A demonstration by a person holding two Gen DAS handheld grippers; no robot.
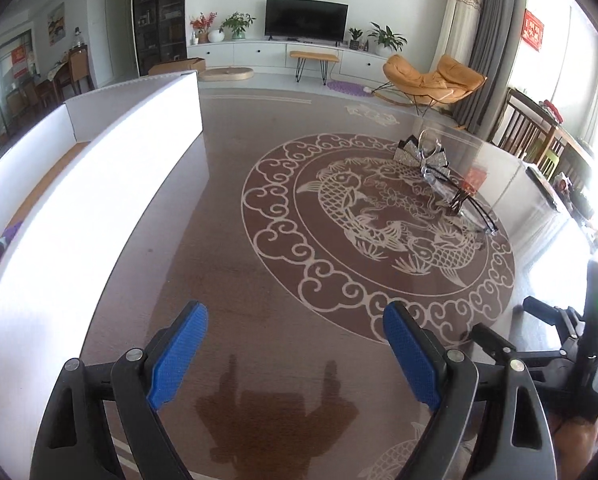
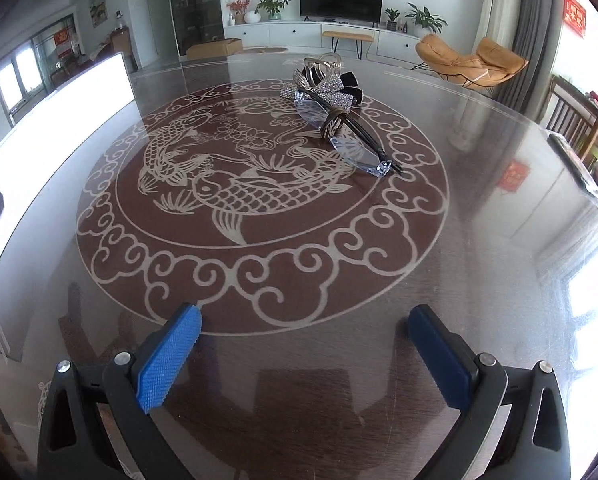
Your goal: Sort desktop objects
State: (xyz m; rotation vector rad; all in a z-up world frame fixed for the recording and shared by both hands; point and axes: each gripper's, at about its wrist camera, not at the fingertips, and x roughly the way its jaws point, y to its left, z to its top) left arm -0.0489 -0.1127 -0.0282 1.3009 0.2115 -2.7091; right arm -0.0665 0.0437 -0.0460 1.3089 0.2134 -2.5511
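A small heap lies on the glass table top: a rhinestone bow hair clip [image 2: 331, 86], a clear claw clip [image 2: 325, 62] behind it, and blue-lensed glasses [image 2: 351, 148] with dark arms. In the left wrist view the bow hair clip [image 1: 423, 154] and glasses [image 1: 475, 216] sit far right. My left gripper [image 1: 295, 328] is open over bare table beside the white box [image 1: 99, 200]. My right gripper [image 2: 305, 330] is open too, with nothing between its blue pads, well short of the heap.
The white box [image 2: 79, 88] stands along the table's left side, with purple items [image 1: 3, 244] in it. The table top [image 2: 499, 240] bears a round fish pattern. The right gripper's body [image 1: 579, 344] shows at the left view's right edge. Wooden chairs [image 2: 579, 128] stand to the right.
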